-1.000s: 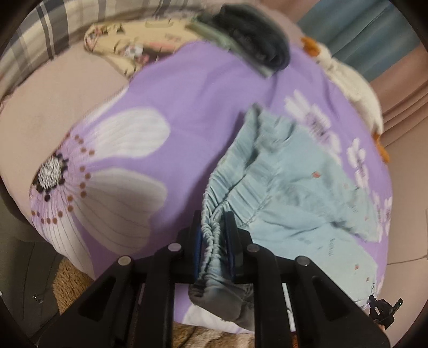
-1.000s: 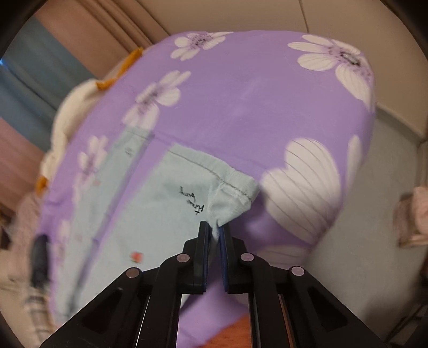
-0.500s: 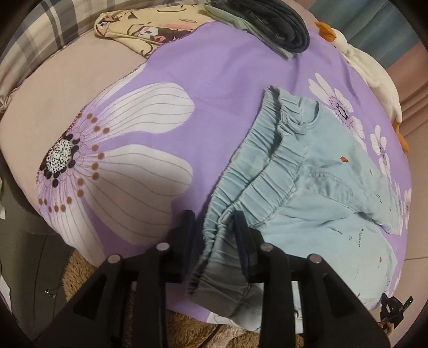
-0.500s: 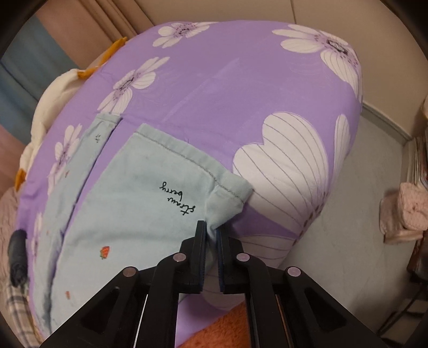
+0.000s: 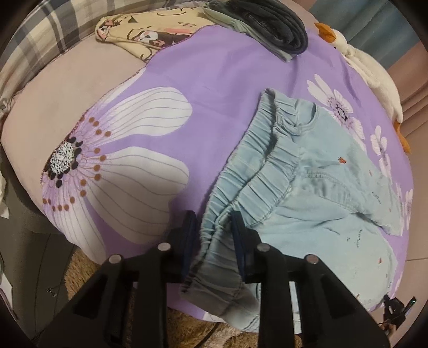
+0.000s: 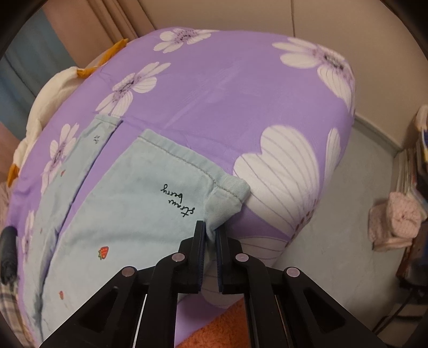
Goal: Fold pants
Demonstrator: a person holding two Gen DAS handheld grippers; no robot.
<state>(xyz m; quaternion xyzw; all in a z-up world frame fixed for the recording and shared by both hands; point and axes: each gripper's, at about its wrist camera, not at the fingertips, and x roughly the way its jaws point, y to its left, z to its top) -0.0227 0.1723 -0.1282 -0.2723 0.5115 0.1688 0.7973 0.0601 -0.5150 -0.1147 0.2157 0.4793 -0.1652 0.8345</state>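
My left claw [image 5: 214,227] stands wide, its fingers on either side of the gathered elastic waistband of the pants [image 5: 307,203] at the lower middle of the left view; the cloth lies loose between them, not pinched. My right claw [image 6: 210,235] is drawn narrow and grips a corner of a leg hem, low in the middle of the right view, just below the "strawberry" lettering [image 6: 178,200].

The pale blue pants lie spread on the purple flowered bedspread [image 5: 214,80], waistband toward the lower centre of the left view and drooping over the bed's edge, legs running off to the right. In the right view both legs lie flat side by side with a strip of purple between them, so I judge that no fold has been made yet: the garment is only laid out. Left to do, as I see it, are bringing one leg over the other and then doubling the length toward the waist.

Other clothes [image 5: 270,21] sit piled at the top of the left view, well apart.
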